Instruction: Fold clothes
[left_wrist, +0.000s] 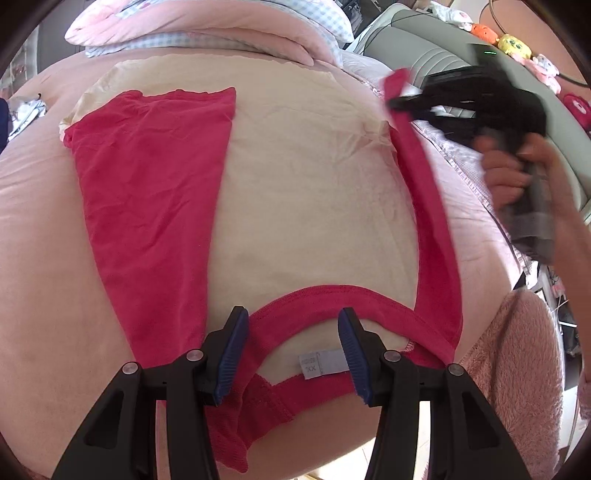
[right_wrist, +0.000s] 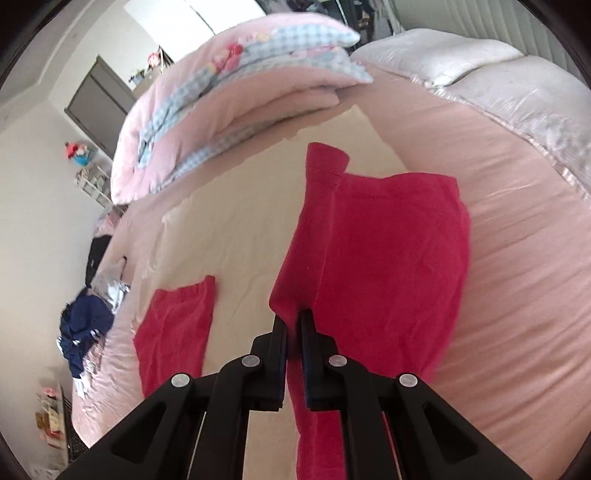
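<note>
Shirt (left_wrist: 155, 184) lies spread on the bed (left_wrist: 44, 258), collar at the near edge. My left gripper (left_wrist: 291, 354) hangs half-wide over the collar; my right gripper (right_wrist: 294, 325) pinches the sleeve (right_wrist: 314, 229). A thin pinch could slip and drop the fold crooked.

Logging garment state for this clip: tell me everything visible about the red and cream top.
The top lies spread on the pink bed: cream body, red sleeves and neck trim, a pale size label inside the collar. Soft knit, lightly creased. One sleeve lies folded over the body. The right gripper is shut on the other sleeve, lifting it. The left gripper hangs open at the collar.
</note>
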